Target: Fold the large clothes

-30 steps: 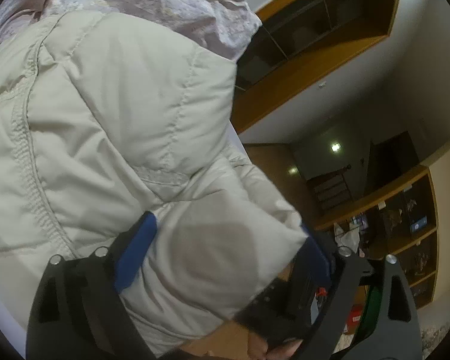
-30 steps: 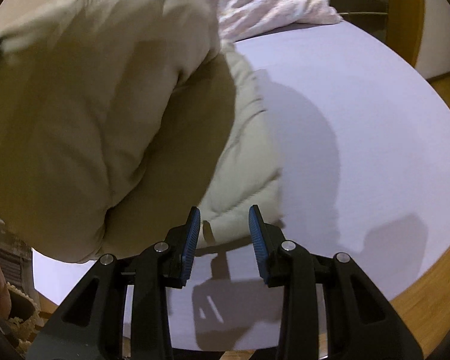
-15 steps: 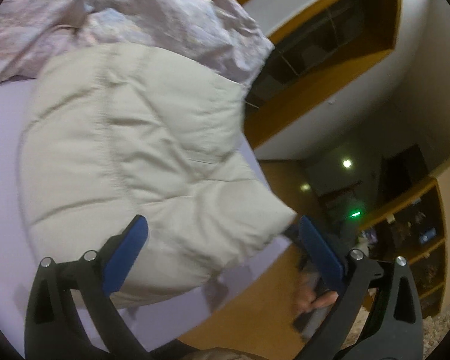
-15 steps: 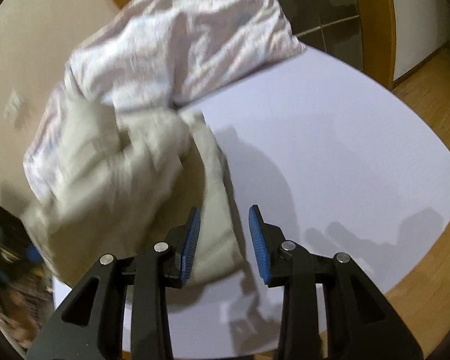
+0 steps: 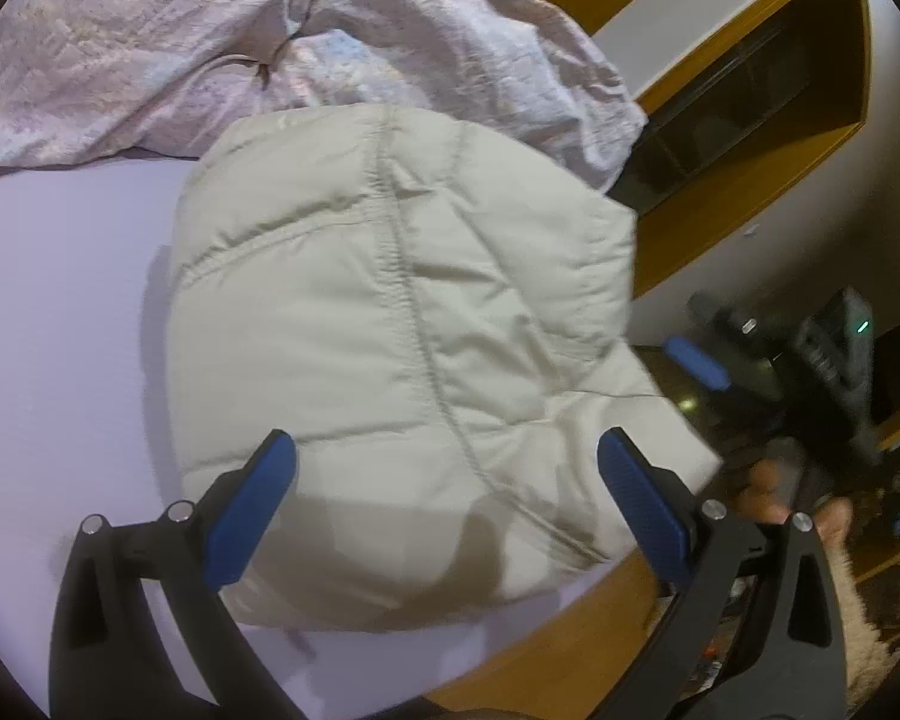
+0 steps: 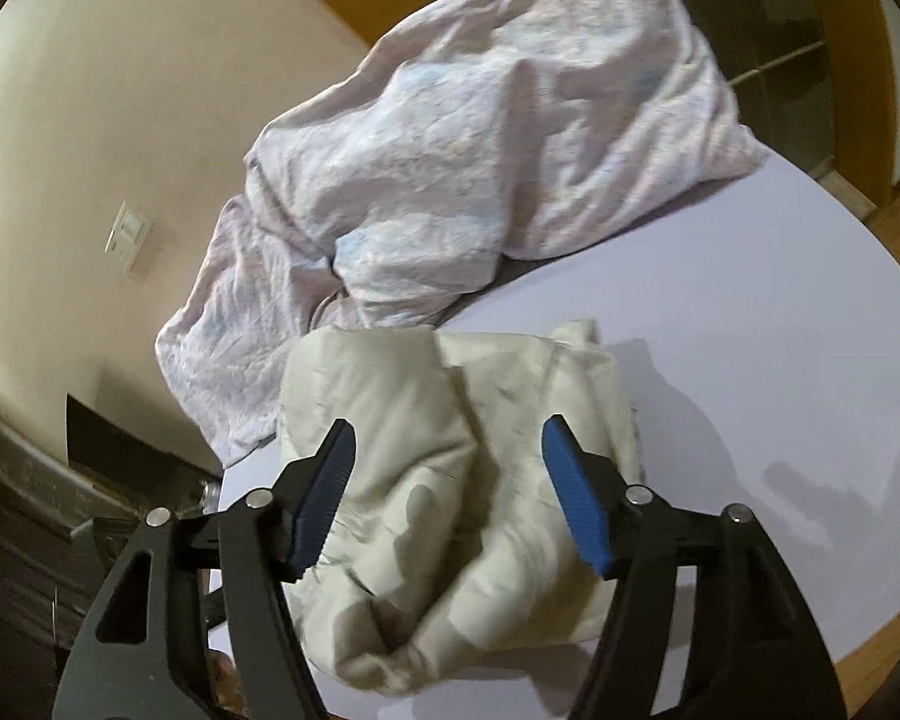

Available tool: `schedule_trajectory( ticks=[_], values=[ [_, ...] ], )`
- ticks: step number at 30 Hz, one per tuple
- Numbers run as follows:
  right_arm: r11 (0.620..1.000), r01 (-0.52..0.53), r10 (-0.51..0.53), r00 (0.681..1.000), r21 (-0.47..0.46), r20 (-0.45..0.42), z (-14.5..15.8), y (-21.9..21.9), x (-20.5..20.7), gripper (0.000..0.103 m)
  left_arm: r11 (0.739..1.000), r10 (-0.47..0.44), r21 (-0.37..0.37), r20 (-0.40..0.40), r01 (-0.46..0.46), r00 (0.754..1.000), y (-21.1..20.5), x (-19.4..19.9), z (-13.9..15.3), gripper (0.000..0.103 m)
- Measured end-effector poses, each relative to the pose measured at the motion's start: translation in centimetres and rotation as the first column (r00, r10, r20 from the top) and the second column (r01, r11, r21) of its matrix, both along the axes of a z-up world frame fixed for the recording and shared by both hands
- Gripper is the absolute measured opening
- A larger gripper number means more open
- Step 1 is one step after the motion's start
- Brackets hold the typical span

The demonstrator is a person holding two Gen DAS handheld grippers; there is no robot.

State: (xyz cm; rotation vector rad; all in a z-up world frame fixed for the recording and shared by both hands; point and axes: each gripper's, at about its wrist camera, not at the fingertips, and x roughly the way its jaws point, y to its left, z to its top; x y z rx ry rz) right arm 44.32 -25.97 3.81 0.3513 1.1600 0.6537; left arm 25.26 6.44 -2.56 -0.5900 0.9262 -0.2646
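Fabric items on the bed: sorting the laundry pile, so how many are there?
2: a beige puffer jacket folded near the bed's edge, and a crumpled pale quilt behind it. More may be hidden underneath.

Left gripper [image 5: 447, 489] hovered over the folded cream puffer jacket [image 5: 402, 324], jaws spread wide, blue pads [image 5: 252, 504] either side of the near edge, gripping nothing. Jacket lay on the lavender bed sheet [image 5: 60, 330], its right corner hanging past the bed edge. Crumpled pale quilt [image 5: 270, 42] touched the jacket's far side. Right gripper [image 5: 696, 363] was at right, beyond the jacket, blurred. Wooden shelving [image 5: 750, 138] stood far right.
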Motion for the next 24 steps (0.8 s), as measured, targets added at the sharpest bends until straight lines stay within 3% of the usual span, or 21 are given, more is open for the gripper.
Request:
schedule_trajectory(
  ticks=[8, 12, 14, 16, 24],
  values=[
    [0.993, -0.085, 0.081, 0.995, -0.080, -0.051, -1.5, 3.5, 1.5, 0.071, 0.996, -0.015, 0.092, -0.027, 0.018, 1.000, -0.4, 1.1, -0.9, 0.100],
    [0.988, -0.115, 0.107, 0.991, -0.105, -0.079, -2.7, 4.4, 1.4, 0.071, 0.995, -0.022, 0.095, -0.032, 0.025, 0.999, -0.5, 1.3, -1.0, 0.100],
    [0.986, -0.129, 0.120, 0.989, -0.103, -0.089, -3.2, 4.8, 1.3, 0.065, 0.995, -0.023, 0.093, -0.034, 0.026, 0.999, -0.5, 1.4, -1.0, 0.100],
    [0.987, -0.133, 0.124, 0.988, -0.093, -0.095, -3.3, 5.0, 1.2, 0.051, 0.995, -0.022, 0.093, -0.036, 0.025, 0.999, -0.5, 1.5, -1.0, 0.100],
    [0.986, -0.164, 0.159, 0.981, -0.042, -0.112, -3.3, 5.0, 1.1, 0.052, 0.993, -0.015, 0.113, -0.048, 0.021, 0.999, -0.8, 2.3, -1.3, 0.100]
  ],
)
